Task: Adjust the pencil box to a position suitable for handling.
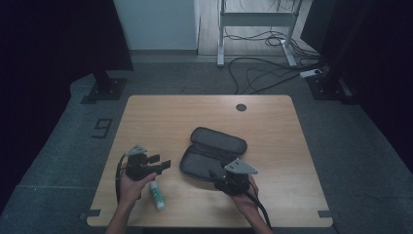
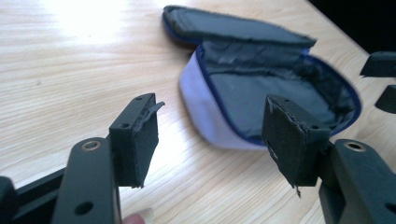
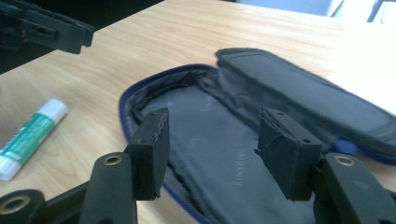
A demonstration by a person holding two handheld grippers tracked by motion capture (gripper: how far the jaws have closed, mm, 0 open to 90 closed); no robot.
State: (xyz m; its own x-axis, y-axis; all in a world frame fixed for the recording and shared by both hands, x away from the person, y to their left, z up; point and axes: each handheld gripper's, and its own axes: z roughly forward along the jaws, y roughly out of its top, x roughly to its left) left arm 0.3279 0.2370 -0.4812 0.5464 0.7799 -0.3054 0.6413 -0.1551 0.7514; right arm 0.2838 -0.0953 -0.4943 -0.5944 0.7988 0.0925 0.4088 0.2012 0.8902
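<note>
Your pouch (image 1: 214,153) lies unzipped, ready for loading. Left of it, your left claw (image 2: 210,135) gapes wide; your right claw (image 3: 212,149), also wide and empty, hangs over its lining, glue stick (image 1: 157,195) waiting leftward.

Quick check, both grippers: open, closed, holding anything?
Left gripper: open, holding nothing, beside the open pouch.
Right gripper: open, holding nothing, jaws over the pouch's open interior.

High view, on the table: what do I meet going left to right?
left gripper → glue stick → open pencil case → right gripper
</note>
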